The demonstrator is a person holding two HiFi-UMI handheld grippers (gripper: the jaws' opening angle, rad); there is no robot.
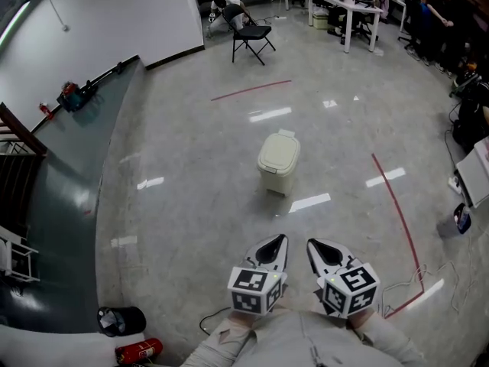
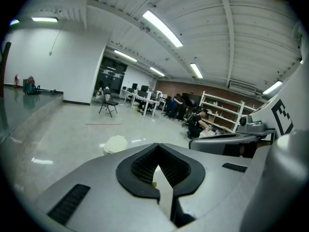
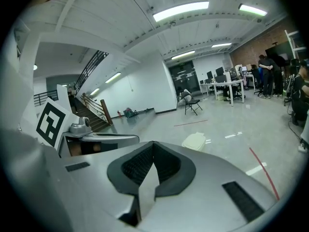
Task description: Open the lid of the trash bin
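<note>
Cream trash bin, lid down, stood well ahead of the clenched, empty left claw and right claw; best to approach low and hook the lid's front edge.

Left gripper view: trash bin lower half hidden behind left claw body. Right gripper view: same behind right claw; only lid shows. Head view: sleeves cut by bottom edge. Far people too small to make out.
</note>
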